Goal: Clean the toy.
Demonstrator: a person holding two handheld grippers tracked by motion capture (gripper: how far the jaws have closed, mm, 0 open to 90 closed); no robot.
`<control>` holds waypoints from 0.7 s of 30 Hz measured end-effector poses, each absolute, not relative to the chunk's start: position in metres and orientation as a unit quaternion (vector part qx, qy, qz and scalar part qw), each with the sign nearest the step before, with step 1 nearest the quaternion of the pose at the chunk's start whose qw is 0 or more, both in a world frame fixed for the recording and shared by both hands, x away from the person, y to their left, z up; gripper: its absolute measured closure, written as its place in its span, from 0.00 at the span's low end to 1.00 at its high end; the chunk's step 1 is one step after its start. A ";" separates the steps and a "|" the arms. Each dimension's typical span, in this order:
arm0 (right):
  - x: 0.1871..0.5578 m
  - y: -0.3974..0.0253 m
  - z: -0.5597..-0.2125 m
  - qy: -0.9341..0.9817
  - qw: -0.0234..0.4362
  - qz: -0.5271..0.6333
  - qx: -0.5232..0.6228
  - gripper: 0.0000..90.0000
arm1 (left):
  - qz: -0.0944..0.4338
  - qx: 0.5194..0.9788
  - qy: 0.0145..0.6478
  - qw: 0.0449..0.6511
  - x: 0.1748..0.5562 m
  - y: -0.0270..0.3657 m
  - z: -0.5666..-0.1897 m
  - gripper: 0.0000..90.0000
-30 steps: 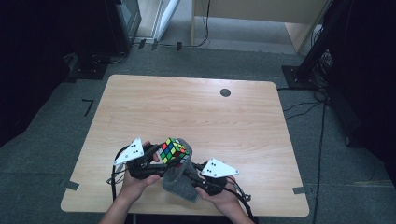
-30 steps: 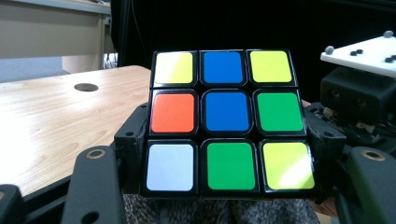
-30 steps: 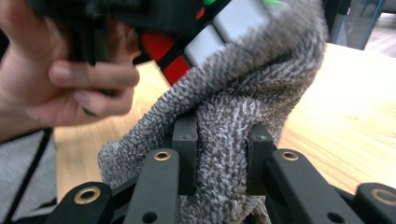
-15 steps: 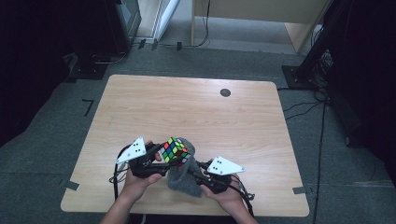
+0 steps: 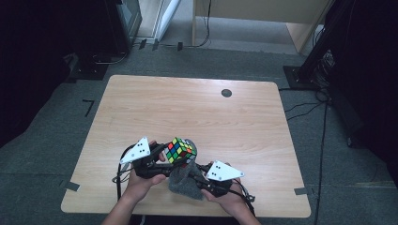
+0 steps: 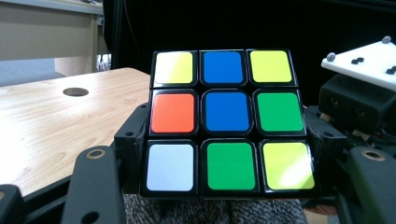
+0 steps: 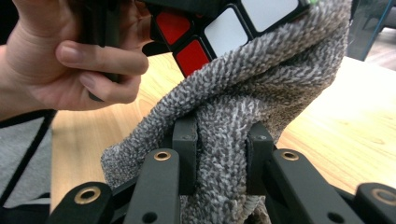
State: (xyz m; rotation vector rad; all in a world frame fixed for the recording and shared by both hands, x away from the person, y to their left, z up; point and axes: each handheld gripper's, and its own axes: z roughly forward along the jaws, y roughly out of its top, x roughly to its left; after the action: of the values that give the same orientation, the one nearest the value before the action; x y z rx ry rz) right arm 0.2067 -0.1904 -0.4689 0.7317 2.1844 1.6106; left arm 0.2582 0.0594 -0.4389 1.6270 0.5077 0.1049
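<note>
We see the puzzle cube [image 5: 180, 150] lifted above the near part of the wooden table [image 5: 197, 112], held between the jaws of the left gripper [image 5: 165, 153]. In the left gripper view the cube [image 6: 227, 121] sits squarely between the two black jaws, which press against its left and right sides; the face toward that camera has a blue centre, with yellow, orange, green and white stickers around it. So the left gripper is pinching the cube.

Just beneath and to the right of the cube hangs the grey cloth [image 5: 184, 180], bunched and drooping toward the table's near edge. In the right gripper view the cloth [image 7: 243, 107] is clamped between the jaws of the right gripper [image 7: 219, 154], which are closed tightly on a thick fold of it. The top of the cloth presses against the underside of the cube [image 7: 219, 23], where red and white stickers show. The person's left hand [image 7: 70, 60] wraps the handle of the other gripper close behind.

Both hands work close to the table's near edge, slightly left of its middle. The far half of the table lies open, with only a small dark round hole [image 5: 226, 93] near the far edge. Grey floor surrounds the table, with cables [image 5: 305, 108] at the right and dark equipment [image 5: 117, 23] beyond the far left corner.
</note>
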 end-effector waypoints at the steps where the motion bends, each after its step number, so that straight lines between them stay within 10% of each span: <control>1: 0.209 -0.197 -0.465 0.753 0.175 0.574 0.270 0.81 | 0.046 0.718 0.223 0.657 0.258 0.059 -0.439 0.38; 21: 0.229 -0.231 -0.468 0.730 0.211 0.548 0.350 0.81 | 0.041 0.718 0.227 0.656 0.260 0.060 -0.440 0.38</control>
State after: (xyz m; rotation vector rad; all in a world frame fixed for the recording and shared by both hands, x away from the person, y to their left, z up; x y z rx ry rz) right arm 0.2289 -0.2306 -0.4675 0.9735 2.0276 1.5224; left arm 0.2598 0.0604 -0.4397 1.6276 0.5153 0.0927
